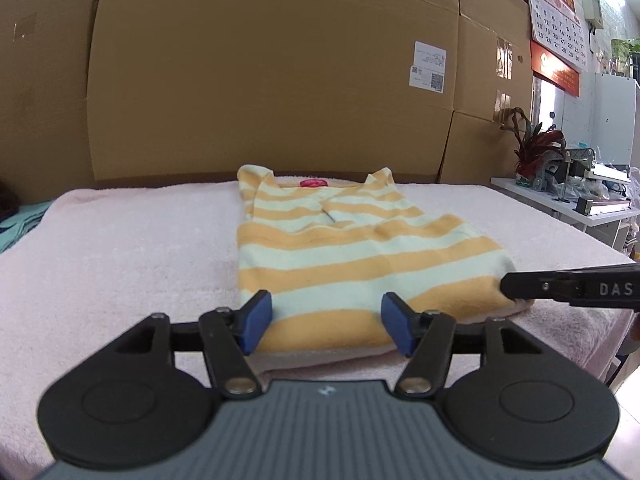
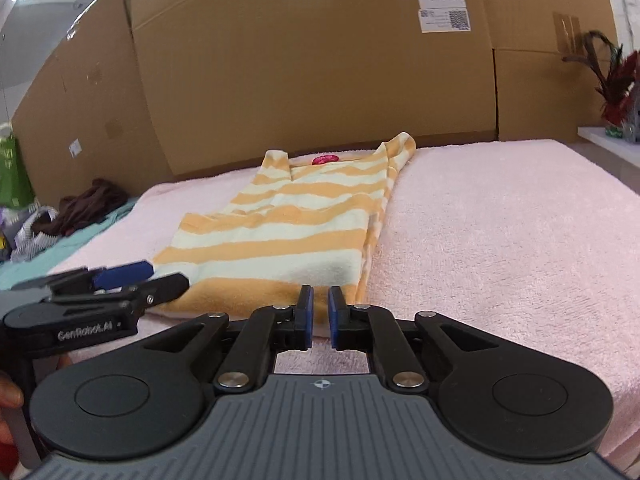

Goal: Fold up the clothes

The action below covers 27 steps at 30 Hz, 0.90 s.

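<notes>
An orange-and-cream striped top (image 1: 352, 248) lies flat on a pink towel (image 1: 120, 248), sides folded in, with its neck and pink label at the far end. My left gripper (image 1: 326, 308) is open, its blue pads standing either side of the hem near the left corner without pressing it. The right wrist view shows the same gripper (image 2: 156, 276) at the left corner of the top (image 2: 280, 232). My right gripper (image 2: 319, 300) has its pads almost together over the hem near the right corner. In the left wrist view its tip (image 1: 508, 288) rests on that corner.
Tall cardboard boxes (image 1: 260, 80) wall off the far edge of the towel. A heap of other clothes (image 2: 80, 208) lies off the left side. A white shelf with a plant (image 1: 560, 196) stands to the right. Bare pink towel (image 2: 500, 240) stretches right of the top.
</notes>
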Each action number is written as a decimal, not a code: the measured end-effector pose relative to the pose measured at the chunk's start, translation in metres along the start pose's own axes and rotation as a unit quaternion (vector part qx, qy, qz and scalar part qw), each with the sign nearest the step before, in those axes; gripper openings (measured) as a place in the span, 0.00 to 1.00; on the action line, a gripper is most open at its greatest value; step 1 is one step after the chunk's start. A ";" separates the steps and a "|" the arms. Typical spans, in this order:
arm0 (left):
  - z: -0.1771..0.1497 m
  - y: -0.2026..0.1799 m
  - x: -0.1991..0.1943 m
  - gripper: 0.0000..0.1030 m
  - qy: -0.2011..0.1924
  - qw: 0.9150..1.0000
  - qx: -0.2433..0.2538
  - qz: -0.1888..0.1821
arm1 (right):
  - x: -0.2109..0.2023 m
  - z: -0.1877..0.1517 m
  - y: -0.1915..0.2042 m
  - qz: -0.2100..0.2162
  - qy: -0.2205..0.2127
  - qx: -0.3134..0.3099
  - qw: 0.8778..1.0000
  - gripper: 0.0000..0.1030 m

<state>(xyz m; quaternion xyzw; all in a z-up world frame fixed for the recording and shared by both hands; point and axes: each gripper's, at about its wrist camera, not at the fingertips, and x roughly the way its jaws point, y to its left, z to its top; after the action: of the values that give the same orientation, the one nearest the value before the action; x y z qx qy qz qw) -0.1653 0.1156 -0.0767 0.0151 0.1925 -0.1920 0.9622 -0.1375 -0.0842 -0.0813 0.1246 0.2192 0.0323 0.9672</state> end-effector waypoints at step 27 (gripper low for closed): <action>0.050 0.023 0.069 0.74 0.081 0.993 -0.077 0.033 | 0.060 0.051 0.011 -0.046 0.017 0.018 0.999 0.16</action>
<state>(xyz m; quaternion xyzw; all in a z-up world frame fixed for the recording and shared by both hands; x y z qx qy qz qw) -0.0793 0.1067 -0.0572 -0.0369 0.2834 -0.1429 0.9476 -0.0614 -0.0783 -0.0595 0.1315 0.2416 -0.0137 0.9613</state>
